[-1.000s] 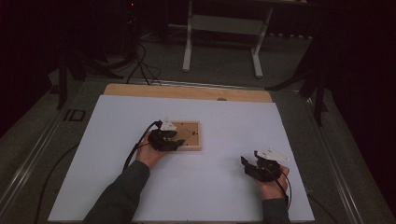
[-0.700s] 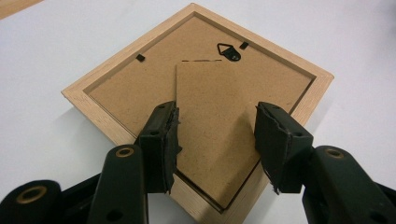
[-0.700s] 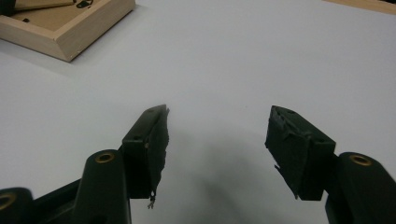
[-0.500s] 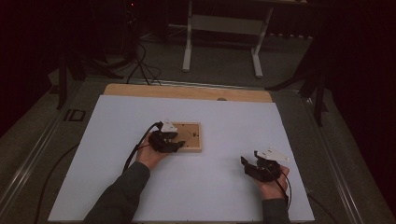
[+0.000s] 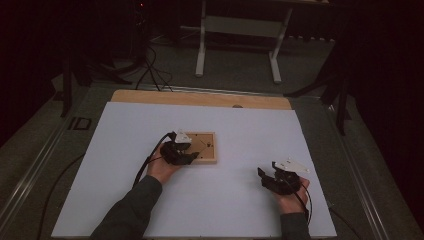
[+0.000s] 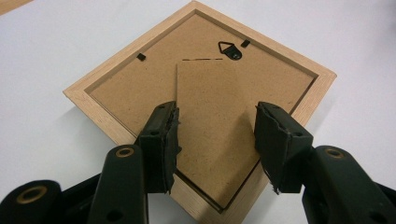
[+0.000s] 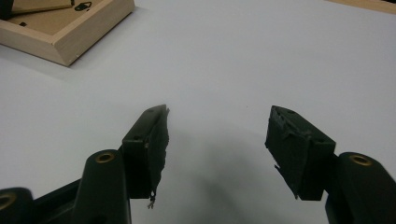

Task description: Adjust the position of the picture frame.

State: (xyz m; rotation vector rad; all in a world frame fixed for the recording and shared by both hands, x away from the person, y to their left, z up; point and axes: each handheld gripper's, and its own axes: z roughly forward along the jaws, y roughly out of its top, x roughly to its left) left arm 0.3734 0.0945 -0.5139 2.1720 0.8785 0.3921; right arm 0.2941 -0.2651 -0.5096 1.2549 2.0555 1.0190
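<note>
My left gripper [image 6: 217, 140], fingers wide, straddles the face-down picture frame's [image 6: 116, 84] easel stand [image 6: 212, 121] (long axis straight ahead); my right gripper [image 7: 219, 149] gapes idle.

the high view looks forward and down over the whole white table [image 5: 240, 125]. both gripper views sit low and close to it, sharing the wooden frame [image 6: 205, 116] lying left of centre.

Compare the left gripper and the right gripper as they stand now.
The left gripper hangs over the picture frame, its jaws astride the frame's easel flap; the right gripper has bare white table between its jaws. The left sits mid-table, the right nearer the person. Both are open and empty.
</note>
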